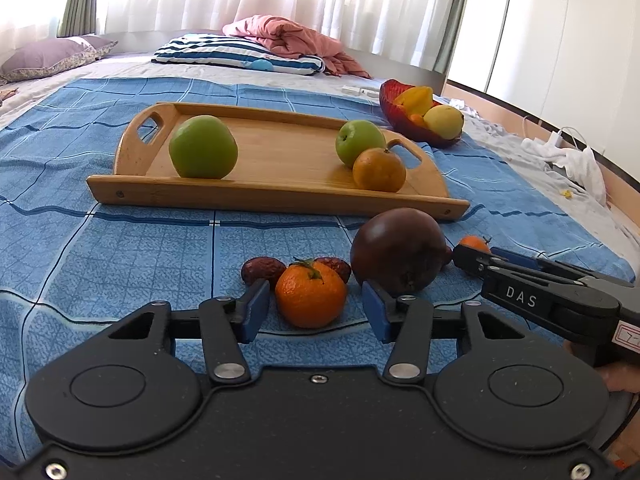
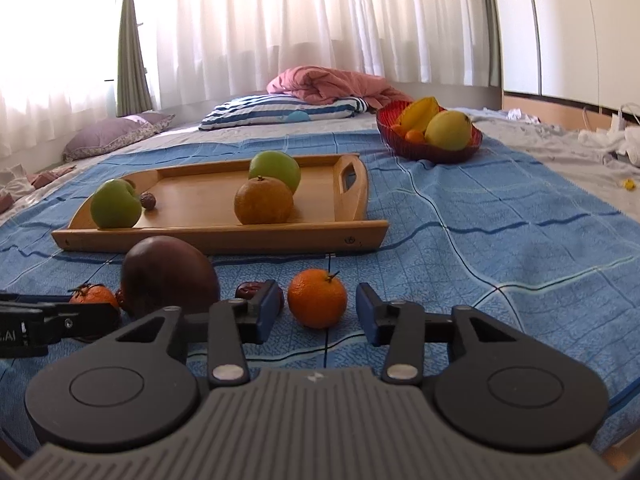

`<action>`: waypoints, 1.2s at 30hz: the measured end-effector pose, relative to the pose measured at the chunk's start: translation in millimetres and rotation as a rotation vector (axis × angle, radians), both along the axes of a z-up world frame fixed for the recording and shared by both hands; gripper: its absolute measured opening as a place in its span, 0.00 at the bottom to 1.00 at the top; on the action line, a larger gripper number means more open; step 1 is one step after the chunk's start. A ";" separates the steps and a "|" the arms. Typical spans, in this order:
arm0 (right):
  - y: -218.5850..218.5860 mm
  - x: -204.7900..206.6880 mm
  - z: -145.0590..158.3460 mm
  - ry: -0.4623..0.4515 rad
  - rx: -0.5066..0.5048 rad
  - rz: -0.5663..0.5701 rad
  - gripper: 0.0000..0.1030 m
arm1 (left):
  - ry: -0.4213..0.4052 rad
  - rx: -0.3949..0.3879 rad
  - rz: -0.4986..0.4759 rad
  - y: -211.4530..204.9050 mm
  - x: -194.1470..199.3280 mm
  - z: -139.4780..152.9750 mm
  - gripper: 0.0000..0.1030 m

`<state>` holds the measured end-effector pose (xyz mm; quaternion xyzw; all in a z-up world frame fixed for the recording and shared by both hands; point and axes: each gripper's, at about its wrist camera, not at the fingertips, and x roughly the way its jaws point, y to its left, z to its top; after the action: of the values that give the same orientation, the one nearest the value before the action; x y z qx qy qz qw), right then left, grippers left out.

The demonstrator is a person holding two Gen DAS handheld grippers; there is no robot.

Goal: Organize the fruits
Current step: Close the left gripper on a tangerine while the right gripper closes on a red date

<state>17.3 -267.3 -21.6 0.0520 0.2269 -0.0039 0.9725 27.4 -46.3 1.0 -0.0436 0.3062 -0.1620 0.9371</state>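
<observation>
Two tangerines sit on the blue bedspread just in front of the wooden tray: one lies between the left gripper's blue pads with gaps on both sides, nothing gripped, and the other sits the same way inside the right gripper, jaws part-open and untouched. A dark purple fruit and red dates lie beside them before the tray, which carries two green apples and a brownish orange, with a red fruit bowl beyond the tray's right end.
</observation>
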 end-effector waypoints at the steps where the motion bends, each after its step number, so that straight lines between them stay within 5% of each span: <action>1: -1.1 1.5 -0.9 0.006 0.008 -0.006 0.45 | -0.003 0.006 -0.003 -1.2 0.5 -0.1 0.47; 15: -0.7 7.2 -6.5 0.019 0.008 -0.010 0.44 | -0.017 0.042 0.022 -11.1 3.9 -5.8 0.49; 24: 2.9 8.4 -9.0 0.017 -0.005 -0.011 0.44 | -0.026 0.065 0.036 -13.3 3.1 -9.4 0.37; 36: 5.9 8.3 -9.9 0.013 -0.016 -0.011 0.42 | -0.030 0.086 0.035 -15.9 2.5 -8.4 0.37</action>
<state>25.6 -261.4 -31.5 0.0453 0.2329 -0.0115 0.9714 29.9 -62.1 -7.3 -0.0063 0.2979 -0.1330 0.9453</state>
